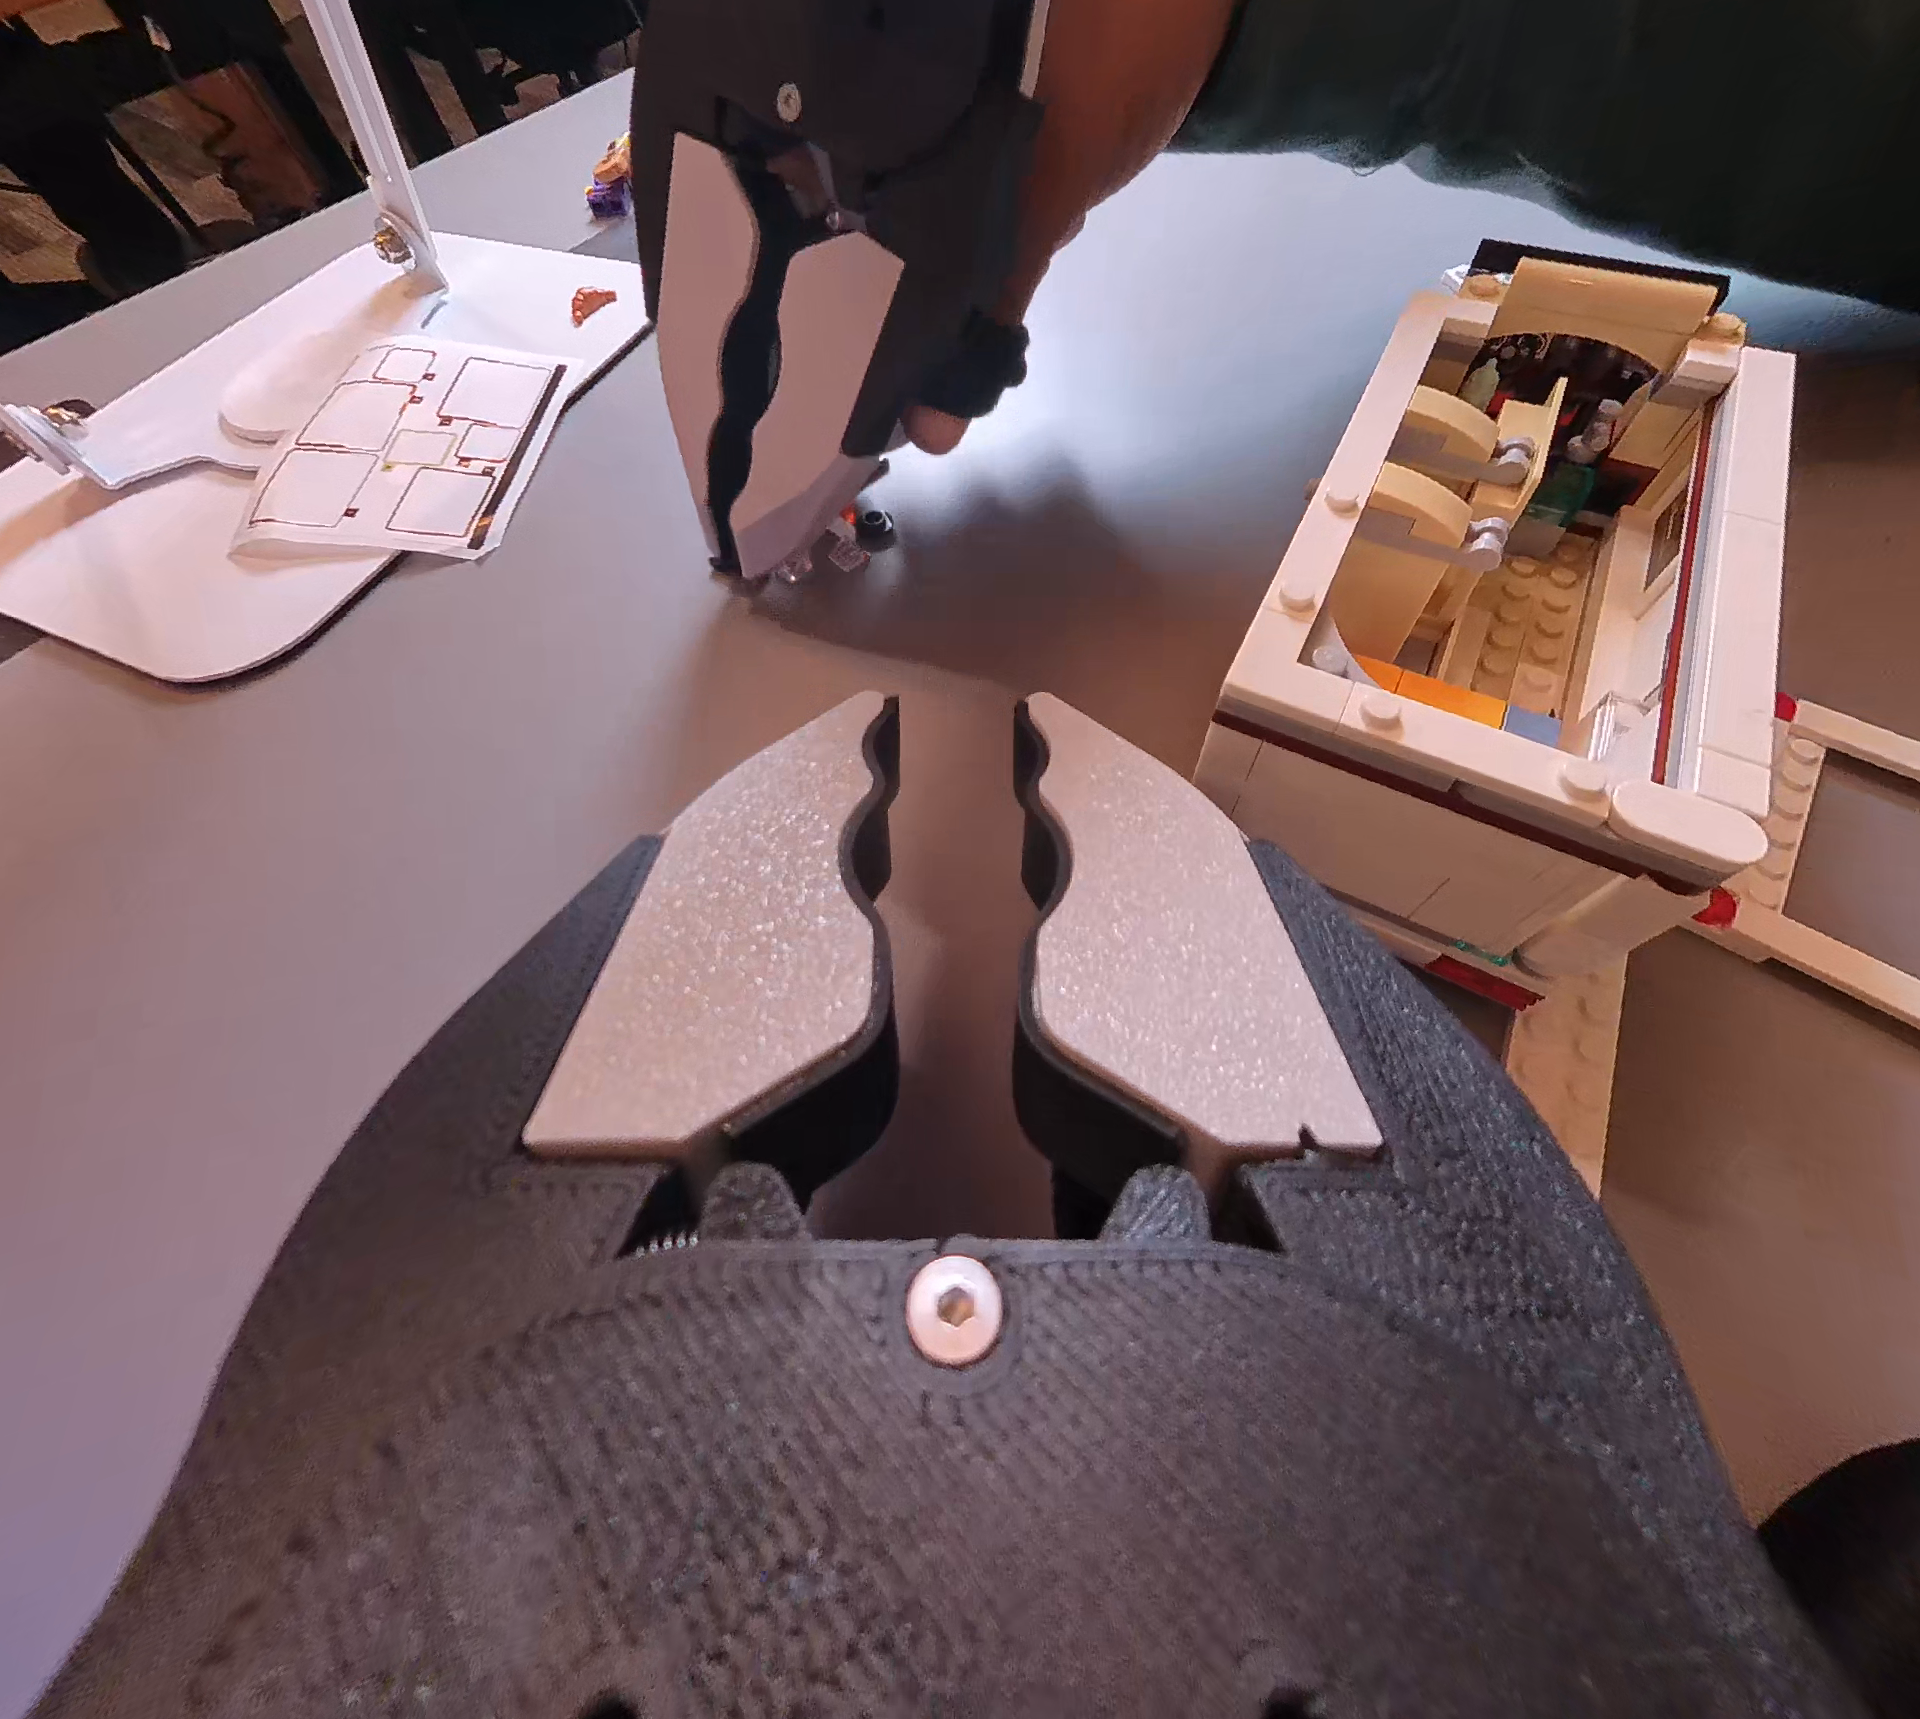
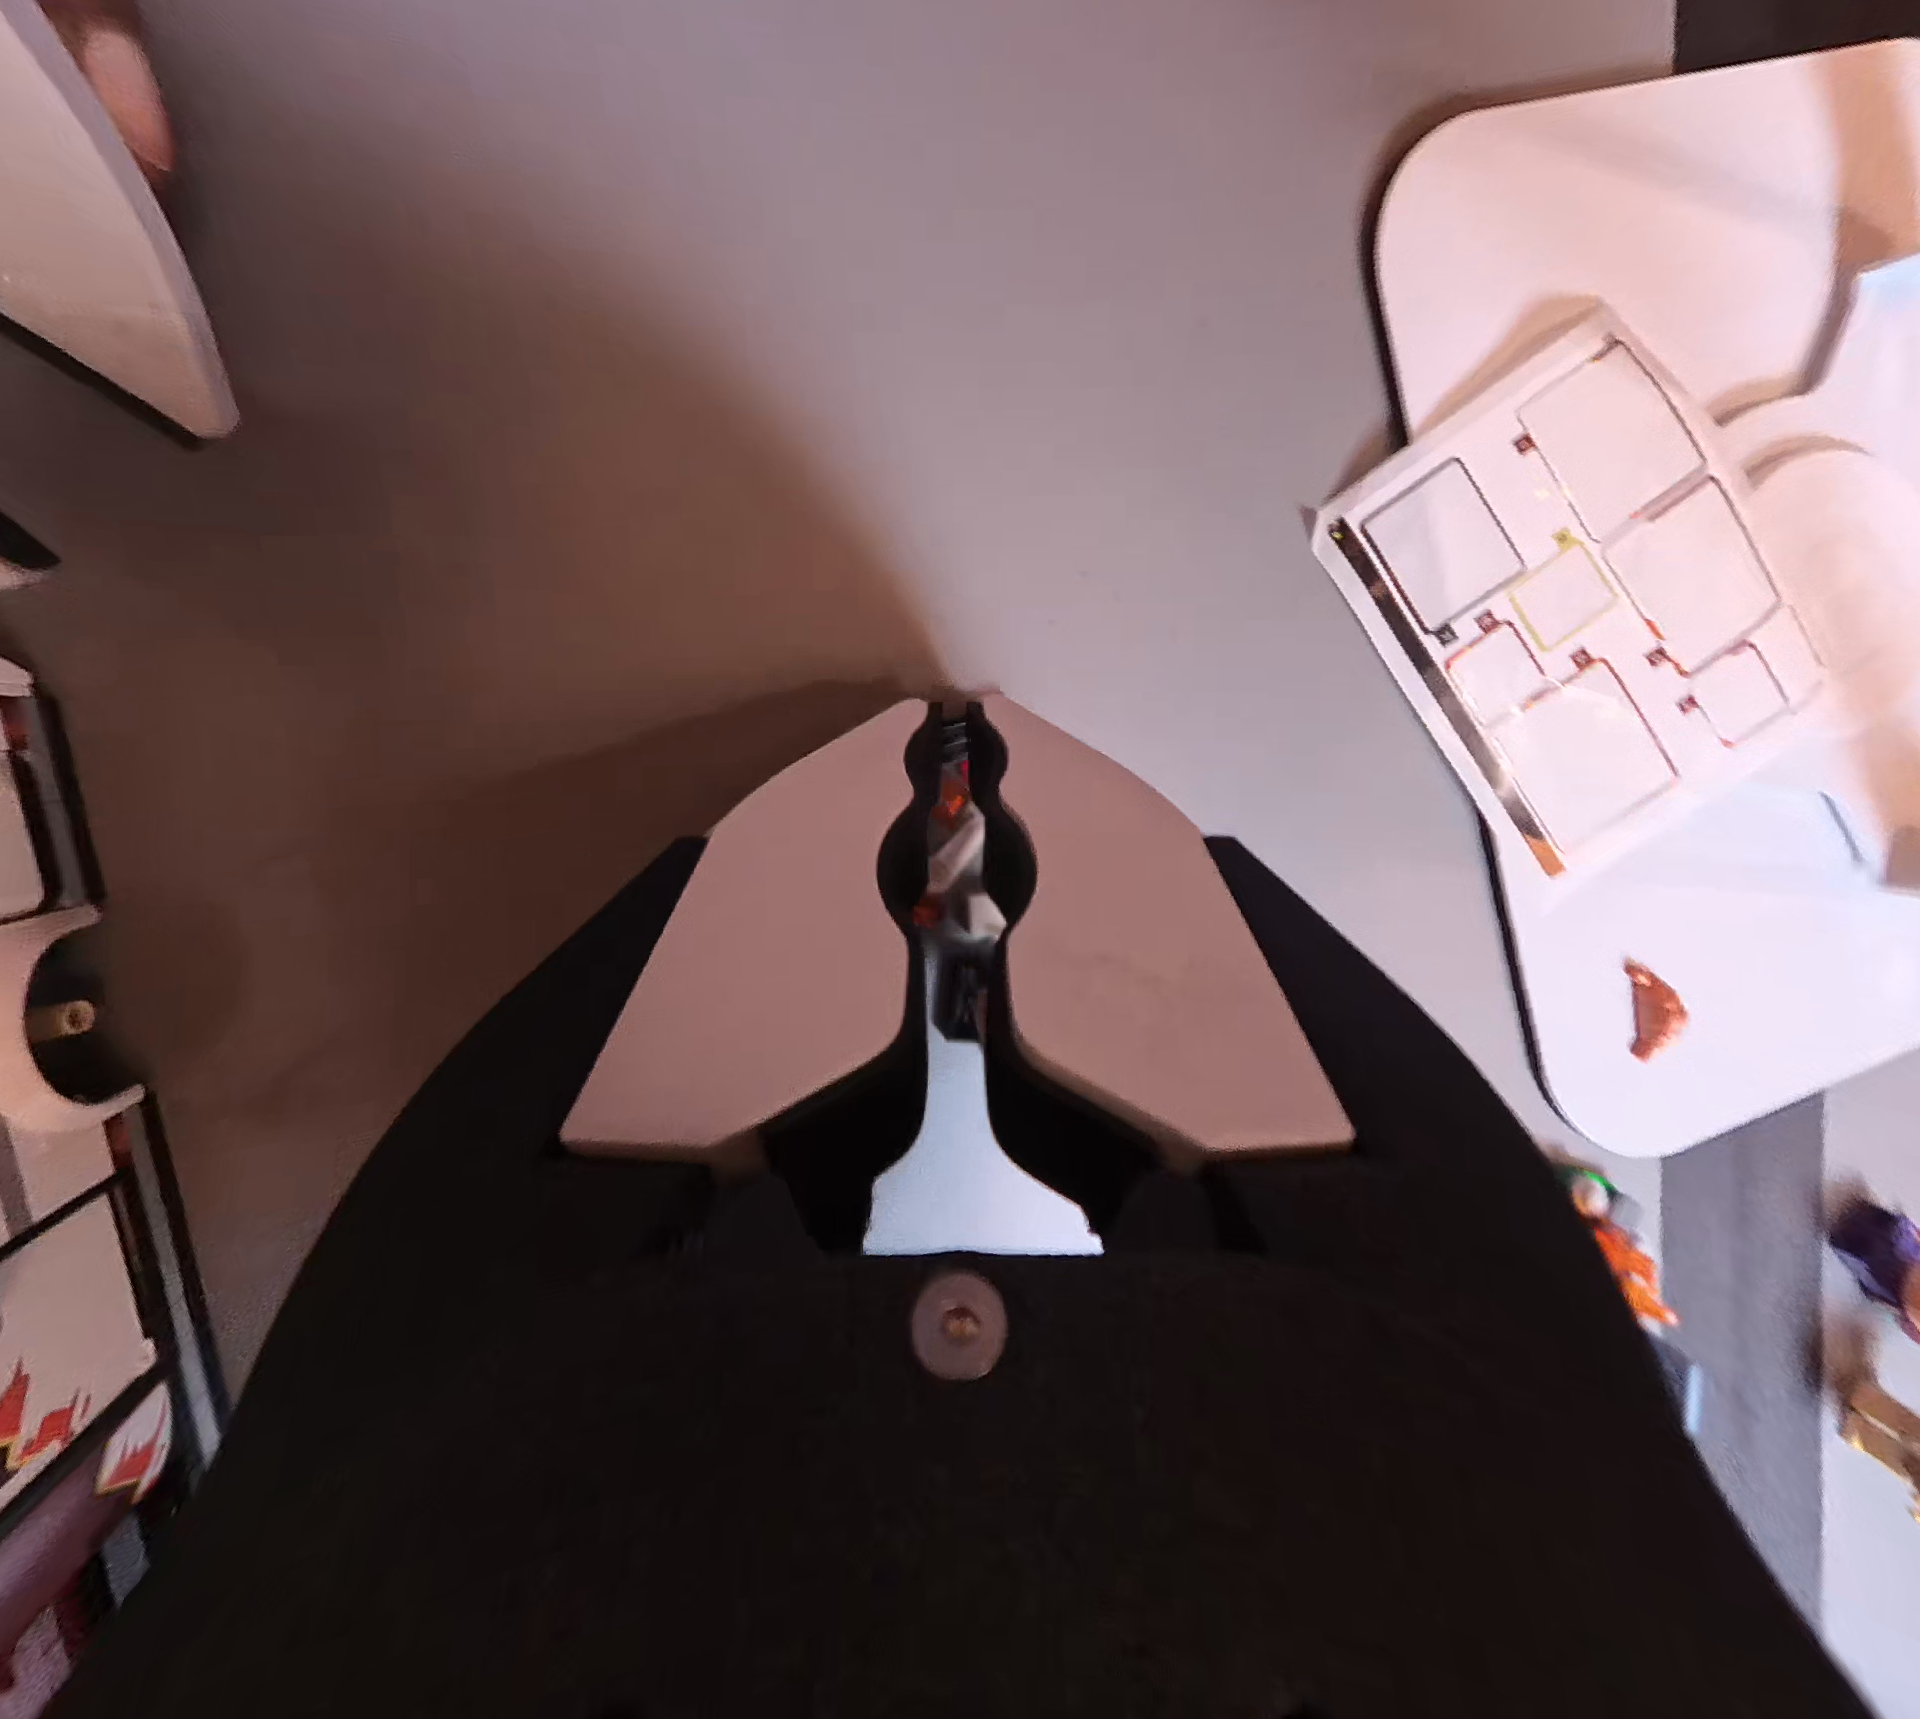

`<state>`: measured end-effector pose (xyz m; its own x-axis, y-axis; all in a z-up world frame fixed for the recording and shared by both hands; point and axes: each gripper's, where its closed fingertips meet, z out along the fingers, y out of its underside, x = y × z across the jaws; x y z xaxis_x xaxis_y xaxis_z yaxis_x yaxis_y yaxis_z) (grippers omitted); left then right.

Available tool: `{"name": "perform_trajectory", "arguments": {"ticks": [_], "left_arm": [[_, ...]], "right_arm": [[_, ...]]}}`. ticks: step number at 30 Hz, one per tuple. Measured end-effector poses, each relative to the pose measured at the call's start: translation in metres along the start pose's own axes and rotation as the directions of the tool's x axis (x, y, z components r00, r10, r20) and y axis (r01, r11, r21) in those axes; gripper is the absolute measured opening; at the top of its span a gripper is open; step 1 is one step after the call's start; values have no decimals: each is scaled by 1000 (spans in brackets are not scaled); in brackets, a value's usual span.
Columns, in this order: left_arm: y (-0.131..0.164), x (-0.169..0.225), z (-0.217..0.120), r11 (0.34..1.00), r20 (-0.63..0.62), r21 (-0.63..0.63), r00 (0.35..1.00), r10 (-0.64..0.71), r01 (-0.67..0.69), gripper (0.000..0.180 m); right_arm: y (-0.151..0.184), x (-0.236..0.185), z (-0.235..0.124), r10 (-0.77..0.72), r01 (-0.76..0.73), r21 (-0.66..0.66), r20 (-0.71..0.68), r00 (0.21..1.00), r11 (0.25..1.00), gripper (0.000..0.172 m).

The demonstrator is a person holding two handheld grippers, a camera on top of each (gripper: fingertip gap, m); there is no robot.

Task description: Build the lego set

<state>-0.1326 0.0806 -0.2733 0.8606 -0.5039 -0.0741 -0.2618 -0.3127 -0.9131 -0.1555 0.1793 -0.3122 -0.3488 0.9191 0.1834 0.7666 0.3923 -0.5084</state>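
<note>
Left hand-held gripper [image 1: 956, 724]: spread, empty, hovering over bare desk [image 1: 312, 838] beside the white brick-built vehicle [image 1: 1496, 630]. Right hand-held gripper [image 2: 958, 713]: tips on the desk, nearly pressed together among small loose clear and red pieces [image 1: 847, 555]; whether one was pinched, cannot tell.

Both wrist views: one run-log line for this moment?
left gripper: open, empty, above table | right gripper: tips down at small loose pieces, grasp unclear | brick van: roofless, right of left gripper

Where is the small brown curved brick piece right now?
In the left wrist view the small brown curved brick piece lies on the white flat board, left of the right gripper, beyond the sticker sheet.
</note>
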Motion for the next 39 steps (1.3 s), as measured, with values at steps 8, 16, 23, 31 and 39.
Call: {"name": "perform_trajectory", "arguments": {"ticks": [8,16,23,31,39], "left_arm": [[-2,0,-1,1000,-2,14,1000,-9,9,21],[-19,6,-9,995,-39,102,999,0,4,27],[-49,39,-43,990,-277,137,961,20,19,65],[9,79,-3,972,-349,-125,926,145,-200,93],[6,46,19,982,-237,-130,966,103,-137,81]], "right_arm": [[0,-3,-64,134,-116,281,-45,990,953,1],[31,-36,-151,272,-179,543,-95,958,820,0],[80,-92,-193,286,-190,599,-70,956,778,25],[131,-121,-178,268,-212,455,-60,962,865,24],[174,-130,-155,261,-246,221,-40,965,944,31]]}}
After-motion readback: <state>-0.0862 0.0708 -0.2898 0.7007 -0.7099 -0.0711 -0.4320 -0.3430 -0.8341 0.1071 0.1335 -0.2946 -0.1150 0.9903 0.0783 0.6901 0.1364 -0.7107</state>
